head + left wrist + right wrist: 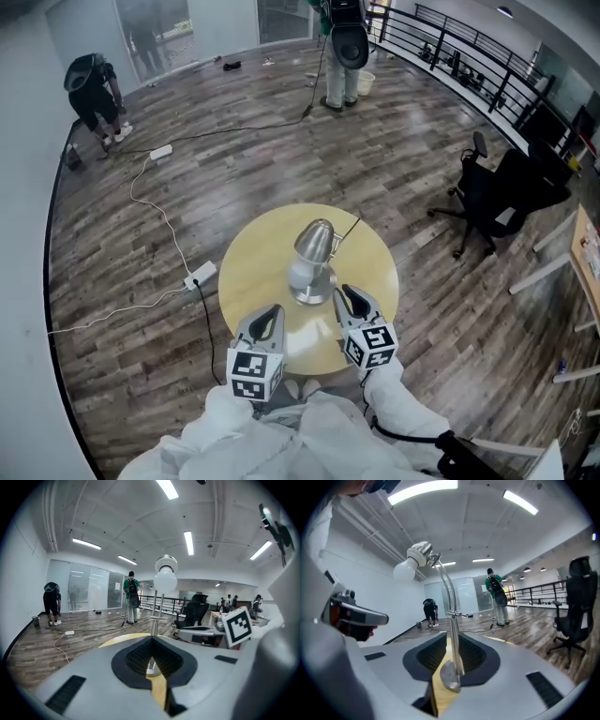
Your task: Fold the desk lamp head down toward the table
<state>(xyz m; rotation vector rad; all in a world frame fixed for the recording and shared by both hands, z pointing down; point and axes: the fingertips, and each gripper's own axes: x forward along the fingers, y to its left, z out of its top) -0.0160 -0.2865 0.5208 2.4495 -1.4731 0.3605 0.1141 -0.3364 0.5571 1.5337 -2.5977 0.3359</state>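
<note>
A silver desk lamp stands in the middle of the round yellow table (253, 253), its base (312, 291) on the wood and its head (317, 240) raised on a thin pole. My left gripper (269, 314) hovers over the near edge, left of the base, jaws shut and empty. My right gripper (347, 296) is just right of the base, jaws together, holding nothing. In the left gripper view (152, 639) the lamp head and white bulb (165, 576) rise beyond the jaws. The right gripper view (451, 637) shows the pole (453, 639) and base (451, 677) close ahead, the head (412, 562) up left.
A black office chair (497, 192) stands to the right. On the wooden floor left of the table, a white power strip (200, 275) trails a cable. Two people, one (94, 89) at far left and one (342, 47) at the back, work near a railing (450, 56).
</note>
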